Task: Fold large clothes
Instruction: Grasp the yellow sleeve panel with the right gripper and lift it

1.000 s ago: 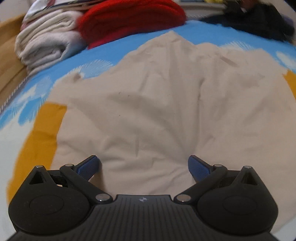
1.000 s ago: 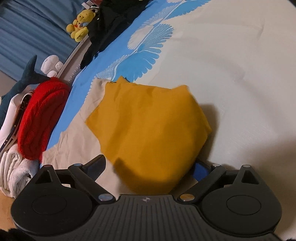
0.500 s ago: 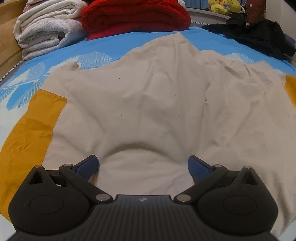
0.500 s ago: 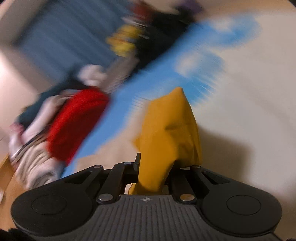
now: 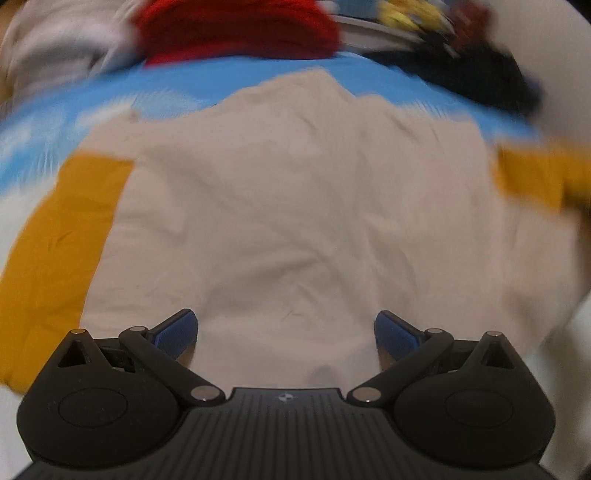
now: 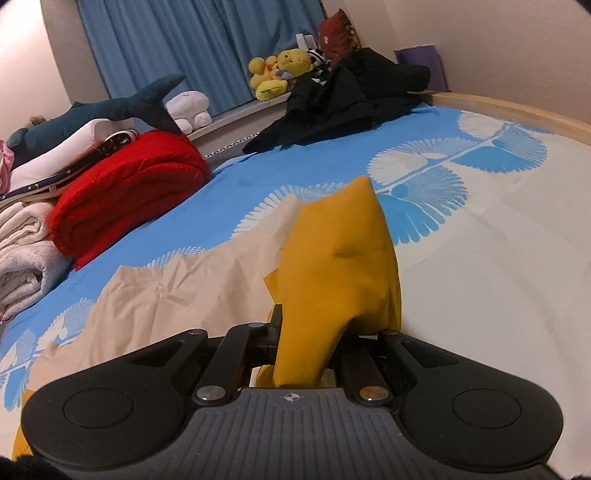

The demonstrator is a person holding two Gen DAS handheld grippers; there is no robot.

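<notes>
Right hand-held gripper (image 6: 295, 332) is clamped on the yellow sleeve (image 6: 340, 266); left hand-held gripper (image 5: 286, 332) hangs wide apart over the beige shirt (image 5: 295, 206), red blanket (image 5: 236, 29) at 12 o'clock.

Bed (image 6: 517, 258) with blue-and-white fan-print cover, wooden frame edge (image 6: 517, 110) at far side. Blue curtains (image 6: 192, 48) behind, pale walls (image 6: 498, 33) either side. Ledge (image 6: 236, 118) under curtains carrying plush shark (image 6: 110, 107), white plush (image 6: 188, 107), yellow plush toys (image 6: 280, 70). Red folded blanket (image 6: 125, 192), stacked towels (image 6: 22, 258), black clothing heap (image 6: 347, 99) on bed. Dim warm light.
</notes>
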